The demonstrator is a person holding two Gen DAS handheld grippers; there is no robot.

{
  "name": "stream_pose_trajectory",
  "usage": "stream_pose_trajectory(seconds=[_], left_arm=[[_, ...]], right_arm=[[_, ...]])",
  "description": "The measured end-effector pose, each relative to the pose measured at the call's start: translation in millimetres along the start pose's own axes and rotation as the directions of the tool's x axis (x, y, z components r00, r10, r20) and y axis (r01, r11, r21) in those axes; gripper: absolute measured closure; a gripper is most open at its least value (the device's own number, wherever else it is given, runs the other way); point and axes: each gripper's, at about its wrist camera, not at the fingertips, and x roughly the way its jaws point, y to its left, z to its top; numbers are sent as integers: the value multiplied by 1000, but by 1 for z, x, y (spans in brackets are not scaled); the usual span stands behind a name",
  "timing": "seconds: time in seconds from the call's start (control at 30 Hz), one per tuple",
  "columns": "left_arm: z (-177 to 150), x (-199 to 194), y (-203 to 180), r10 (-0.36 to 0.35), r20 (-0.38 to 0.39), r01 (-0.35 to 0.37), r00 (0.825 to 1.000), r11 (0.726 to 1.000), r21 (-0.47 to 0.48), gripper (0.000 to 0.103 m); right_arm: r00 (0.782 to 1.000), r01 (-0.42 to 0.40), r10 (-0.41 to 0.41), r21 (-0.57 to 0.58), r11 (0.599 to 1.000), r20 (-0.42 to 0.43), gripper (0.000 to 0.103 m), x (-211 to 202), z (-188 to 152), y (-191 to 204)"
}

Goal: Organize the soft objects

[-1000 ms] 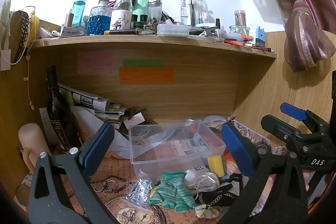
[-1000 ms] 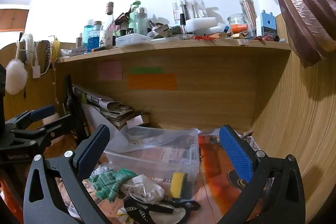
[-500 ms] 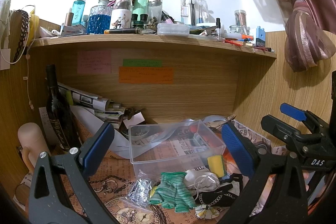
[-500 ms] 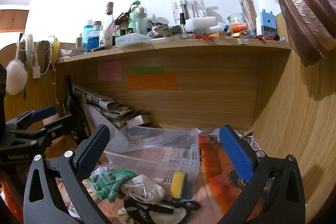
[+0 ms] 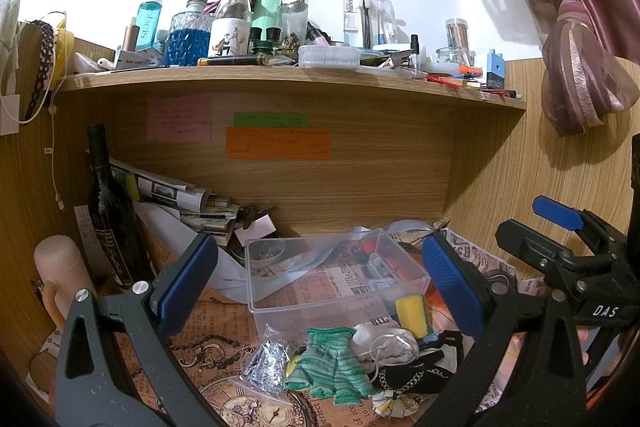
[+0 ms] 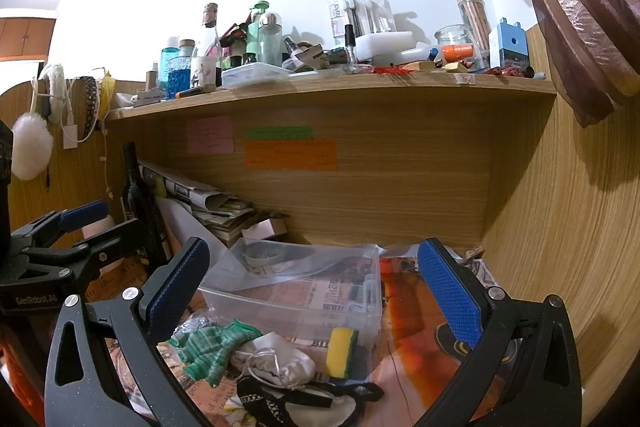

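Lettering "DAS" marks our right gripper [image 5: 560, 227], "GenRobot.AI" our left gripper [image 6: 80, 223]; both hover with fingers spread wide, holding nothing. Below them a green striped knit glove [image 5: 334, 363], a white drawstring cloth pouch [image 5: 386, 345] and a yellow-and-green sponge [image 5: 412, 315] lie just in front of a clear plastic box [image 5: 332, 279] on vintage newsprint-patterned paper [image 5: 208, 323]. A "harks" blister pack [image 5: 362, 13] stands on the cluttered wooden shelf [image 5: 280, 75] above pink, green and orange sticky notes [image 5: 276, 143], their writing unreadable.

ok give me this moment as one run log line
left gripper: open, empty | right gripper: open, empty | green glove, sponge: outside clear bin | step: none binned yet
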Motion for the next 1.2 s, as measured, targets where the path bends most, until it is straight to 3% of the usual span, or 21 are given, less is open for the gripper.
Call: stream_pose_trajectory(seconds=[1.2], left_arm=[[1,3,-1,-4,-6,4,1000,1000,0,0]], right_arm=[[1000,-4,4,-2,1000,-2,0,2,0,1]])
